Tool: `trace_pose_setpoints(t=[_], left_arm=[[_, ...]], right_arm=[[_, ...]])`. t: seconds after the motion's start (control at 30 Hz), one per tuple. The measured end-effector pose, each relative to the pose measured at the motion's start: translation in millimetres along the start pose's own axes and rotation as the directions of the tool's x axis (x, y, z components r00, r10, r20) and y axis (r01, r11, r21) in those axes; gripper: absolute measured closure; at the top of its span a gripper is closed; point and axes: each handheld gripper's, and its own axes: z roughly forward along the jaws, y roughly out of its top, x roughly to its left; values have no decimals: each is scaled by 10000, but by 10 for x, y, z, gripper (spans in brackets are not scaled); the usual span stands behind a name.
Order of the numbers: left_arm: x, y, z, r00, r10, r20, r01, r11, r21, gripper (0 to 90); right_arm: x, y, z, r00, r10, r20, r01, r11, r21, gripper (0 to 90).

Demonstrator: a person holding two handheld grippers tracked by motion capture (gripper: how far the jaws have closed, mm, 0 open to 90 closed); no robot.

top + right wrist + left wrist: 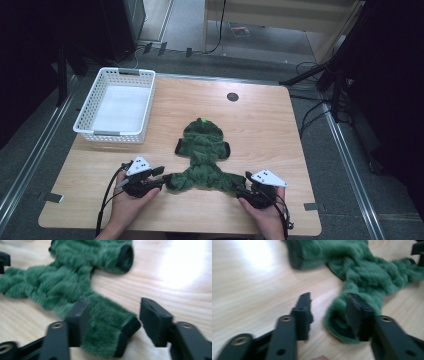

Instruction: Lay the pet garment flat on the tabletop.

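My table (260, 115) is pale wood with a smooth finish that throws back a soft glare from the lamp. The green garment (204, 155) on it is shaggy, fluffy cloth, matt, with darker ribbed black trim at its cuffs. My left gripper (328, 312) and right gripper (113, 315) look like matt black plastic with small brass-coloured metal screws, each topped by a flat grey plate. The basket (85, 120) is white plastic lattice, slightly glossy.
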Motion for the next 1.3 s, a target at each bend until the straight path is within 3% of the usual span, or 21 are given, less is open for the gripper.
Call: trace_pose_setpoints(t=[0.03,0.1,0.13,0.3,0.37,0.43,0.47,0.57,0.6,0.7,0.9,0.97,1.0,1.03,1.1,1.13,1.17,1.2,1.23,1.3], left_arm=[[33,1,-51,10000,-41,15,41,9995,-305,488],[51,2,-81,10000,-46,15,47,9990,-446,436],[68,4,-116,10000,-35,7,35,9982,-603,436],[143,8,-301,9997,-131,-202,103,9911,-1327,201],[224,-25,-401,9987,-266,-438,198,9885,-1496,135],[248,-41,-425,9983,-402,-427,328,9863,-1617,110],[353,-91,-492,9963,-754,-412,670,9819,-1774,89],[435,-125,-533,9950,-886,-465,789,9805,-1797,11],[519,-162,-592,9937,-909,-660,775,9802,-1823,9],[606,-199,-661,9914,-1047,-784,883,9779,-1893,0],[786,-299,-854,9786,-1170,-1695,844,9785,-1880,0],[897,-356,-973,9691,-1323,-2084,918,9768,-1933,0],[897,-356,-973,9691,-1323,-2084,918,9768,-1933,0],[959,-389,-1041,9640,-1454,-2227,1010,9748,-1991,0],[996,-411,-1079,9612,-1503,-2313,1042,9742,-2002,0],[1073,-461,-1144,9537,-1724,-2464,1219,9707,-2072,0],[1073,-461,-1144,9537,-1724,-2464,1219,9707,-2072,0],[1152,-504,-1214,9456,-2029,-2543,1494,9652,-2145,0],[1152,-504,-1214,9456,-2029,-2543,1494,9652,-2145,0],[1223,-543,-1289,9359,-2334,-2640,1724,9567,-2345,0]], right_arm=[[-13,9,-13,10000,4,88,-3,10000,-69,279],[-51,41,-51,9995,-83,288,89,9997,-212,162],[-51,41,-51,9995,-83,288,89,9997,-212,162],[-236,102,-169,9994,242,247,-224,9971,-725,25],[-300,105,-198,9990,339,299,-312,9958,-858,12],[-337,103,-217,9986,409,329,-377,9950,-924,8],[-392,101,-245,9978,468,478,-417,9938,-1027,0],[-448,100,-270,9967,544,601,-474,9925,-1124,0],[-491,91,-297,9950,619,784,-525,9917,-1173,0],[-550,72,-329,9918,709,1061,-573,9903,-1268,0],[-664,36,-375,9862,938,1362,-755,9881,-1341,0],[-747,5,-403,9827,1006,1554,-804,9881,-1315,0],[-768,-4,-418,9821,1070,1552,-868,9875,-1314,0],[-788,-10,-429,9818,1110,1540,-902,9866,-1362,0],[-837,-29,-463,9797,1286,1537,-1072,9842,-1408,0],[-862,-43,-474,9781,1327,1602,-1108,9842,-1384,0],[-890,-59,-482,9765,1357,1673,-1134,9841,-1366,0],[-921,-82,-495,9748,1409,1730,-1193,9844,-1296,0],[-941,-97,-502,9740,1432,1757,-1223,9847,-1244,0],[-991,-132,-522,9719,1482,1830,-1278,9846,-1189,0]])
